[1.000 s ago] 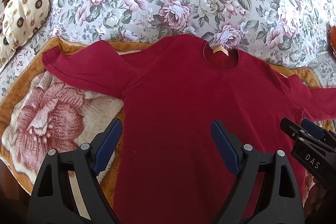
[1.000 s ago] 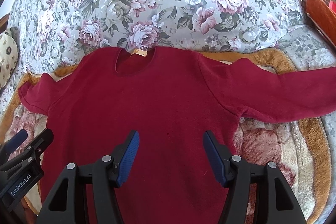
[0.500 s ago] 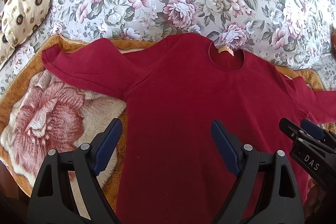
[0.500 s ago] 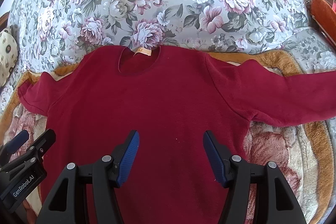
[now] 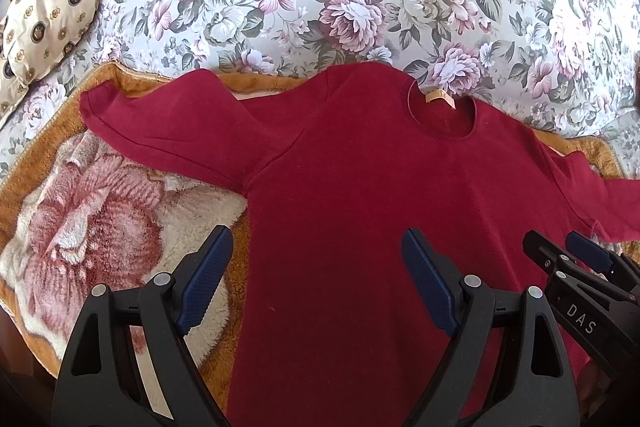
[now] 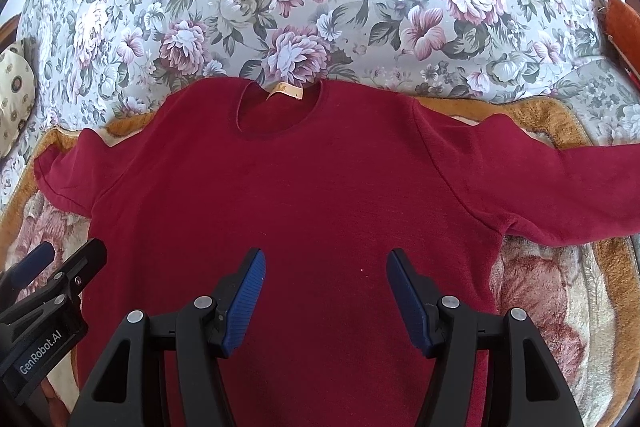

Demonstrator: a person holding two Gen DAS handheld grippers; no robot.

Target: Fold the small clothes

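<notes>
A: Where is the garment being kept, and how are the tongs being held?

B: The dark red long-sleeved top [image 6: 320, 195] is being displayed flat, front up, on a fleece rose-print blanket [image 5: 92, 227] over a floral bedspread [image 6: 320, 7], collar at 12 o'clock, sleeves being spread toward 9 and 3 o'clock. The left tongs [image 5: 316, 279] are being held wide apart above the hem's left edge, gripping nothing. The right tongs [image 6: 324, 291] are likewise being held wide, empty, over the lower body.

A: What is being risked?

B: Likely, only one layer is being pinched if the tongs are being closed mid-panel, so the fold is being skewed. The plush blanket may also be getting caught with the fabric, and a sleeve may be getting dragged crooked.

A: Is any writing being shown?

B: "DAS" is being read on the right tool and "GenRobot.AI" on the left. The neck label [image 6: 286, 90] is too small to be read.
</notes>
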